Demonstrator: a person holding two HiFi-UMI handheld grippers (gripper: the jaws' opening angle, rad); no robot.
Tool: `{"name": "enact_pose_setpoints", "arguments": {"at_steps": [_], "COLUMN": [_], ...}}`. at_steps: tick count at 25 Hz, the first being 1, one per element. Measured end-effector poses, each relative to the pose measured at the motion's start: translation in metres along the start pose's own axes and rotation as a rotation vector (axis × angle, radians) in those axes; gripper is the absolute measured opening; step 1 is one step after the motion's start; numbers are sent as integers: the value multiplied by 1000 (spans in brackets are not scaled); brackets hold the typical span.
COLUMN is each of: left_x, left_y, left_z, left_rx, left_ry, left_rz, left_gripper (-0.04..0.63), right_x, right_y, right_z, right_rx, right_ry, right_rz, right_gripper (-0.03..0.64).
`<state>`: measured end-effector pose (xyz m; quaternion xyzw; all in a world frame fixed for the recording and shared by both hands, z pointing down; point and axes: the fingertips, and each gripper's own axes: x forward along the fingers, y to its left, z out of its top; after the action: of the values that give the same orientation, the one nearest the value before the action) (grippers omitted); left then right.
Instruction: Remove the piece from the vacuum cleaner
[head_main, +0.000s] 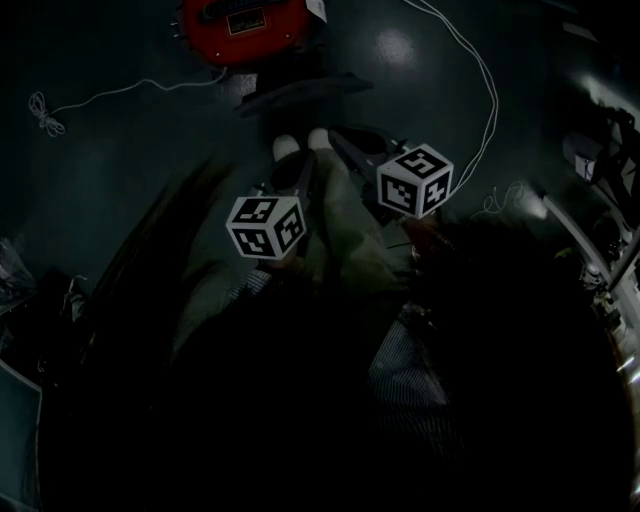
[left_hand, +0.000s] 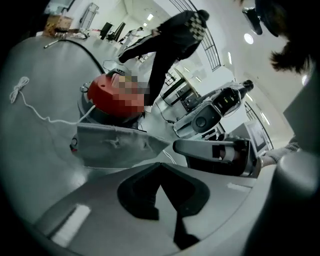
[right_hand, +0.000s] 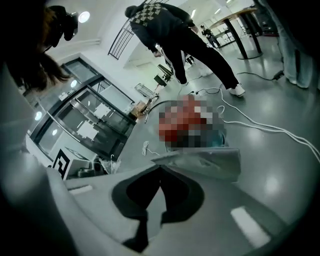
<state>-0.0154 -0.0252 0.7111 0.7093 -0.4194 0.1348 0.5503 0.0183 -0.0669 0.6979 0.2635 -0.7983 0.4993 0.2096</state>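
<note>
— Glossy grey floor (head_main: 120, 180) is shown all round, dim from above. What is found at the left?

— The left gripper (left_hand: 160, 169) is held low, with its jaws set fully together and nothing caught between them.

— And the piece?

— The grey piece (left_hand: 116, 145) is seen straight ahead of both tools, low against the front of the red vacuum cleaner (left_hand: 104, 95). Its long axis is set crosswise to the line of approach (whether it is latched to the body cannot be told).

— And at the right?

— The right gripper (right_hand: 160, 171) is likewise closed and empty. From above, its tip is judged the nearer to the piece, though the piece is touched by neither. The jaws would have to be opened before that broad edge could be taken.
</note>
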Motion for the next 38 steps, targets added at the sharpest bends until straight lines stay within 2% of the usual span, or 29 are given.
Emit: {"name": "enact_pose_setpoints", "arguments": {"at_steps": [4, 7, 10, 13, 14, 15, 18, 21, 25, 29, 31, 34, 38], "left_x": [7, 12, 15, 22, 26, 31, 41, 46, 54, 63, 67, 71, 71], "left_y": [18, 34, 48, 58, 61, 62, 64, 68, 83, 98, 101, 101, 98], "left_z": [16, 34, 52, 62, 64, 65, 67, 71, 70, 63, 61, 60, 54], "left_rx": [65, 132, 284, 420, 441, 452, 510, 669, 860, 1024, 1055, 1058, 1044], "left_ry": [3, -10, -13, 21, 35, 48, 81, 124, 220, 349, 383, 401, 417], "left_rz": [20, 65, 155, 235, 246, 250, 263, 299, 326, 352, 355, 358, 349], "left_gripper": [3, 3, 3, 5, 39, 107, 157, 198, 210, 212, 200, 110, 61], "right_x": [11, 17, 21, 26, 30, 33, 44, 50, 61, 68, 70, 73, 72], "right_y": [-12, -19, -27, -35, -37, -38, -44, -52, -69, -81, -84, -89, -89], "right_z": [16, 27, 32, 35, 38, 40, 40, 36, 26, 24, 23, 15, 9], "right_rx": [-65, -172, -319, -484, -522, -549, -637, -781, -943, -1029, -1055, -1060, -1021], "right_ry": [-2, 19, 68, 133, 146, 158, 211, 306, 443, 524, 540, 584, 595], "right_rz": [15, -1, -53, -97, -106, -114, -136, -173, -211, -224, -232, -236, -222], "right_gripper": [3, 15, 18, 23, 24, 31, 72, 87, 105, 107, 107, 97, 34]}}
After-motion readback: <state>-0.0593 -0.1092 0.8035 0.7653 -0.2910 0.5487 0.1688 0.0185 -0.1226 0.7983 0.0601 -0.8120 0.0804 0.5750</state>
